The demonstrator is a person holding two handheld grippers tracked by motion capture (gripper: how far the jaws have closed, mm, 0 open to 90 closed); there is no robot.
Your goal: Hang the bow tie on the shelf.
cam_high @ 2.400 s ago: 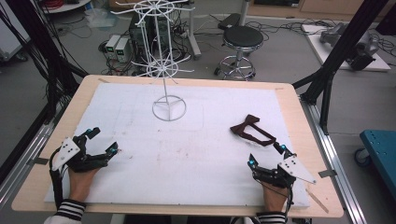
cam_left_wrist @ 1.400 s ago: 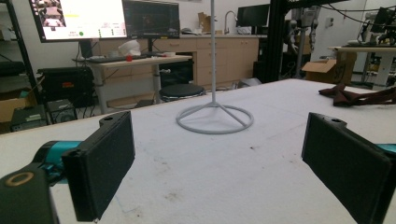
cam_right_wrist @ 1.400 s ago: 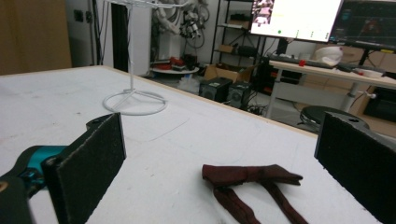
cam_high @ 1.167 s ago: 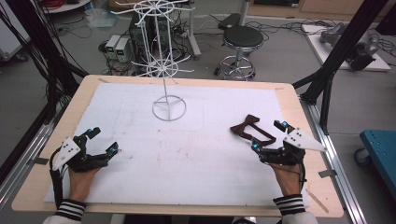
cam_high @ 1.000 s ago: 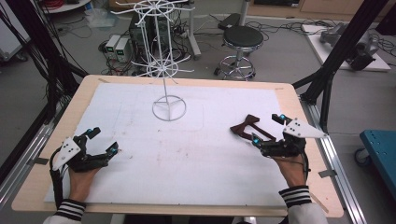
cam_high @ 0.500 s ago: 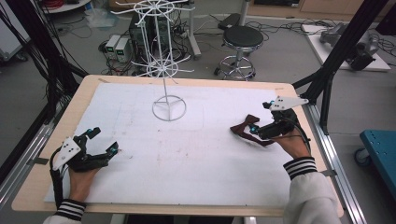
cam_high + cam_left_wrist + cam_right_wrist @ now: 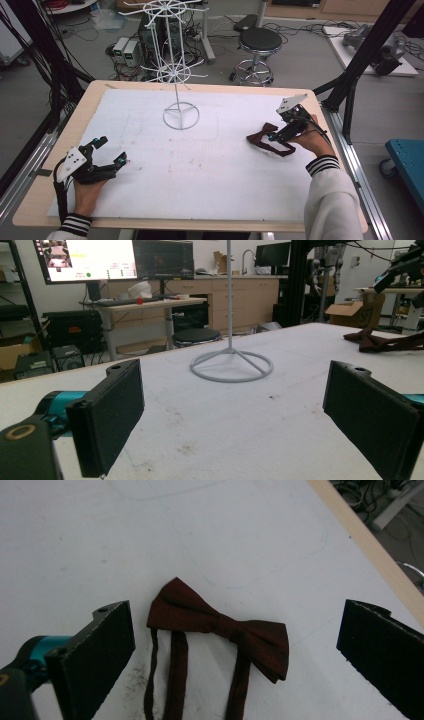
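Your right claw is wide open above the bow tie, which lies flat on the white table in the middle of the frame, between both jaws, untouched.

Dark maroon bow tie lay flat on white worktop, near right edge, straps trailing loose.

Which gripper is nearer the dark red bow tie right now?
Right. The right gripper hovers just above the bow tie, jaws open on either side of it. The left gripper rests far across the table, open.
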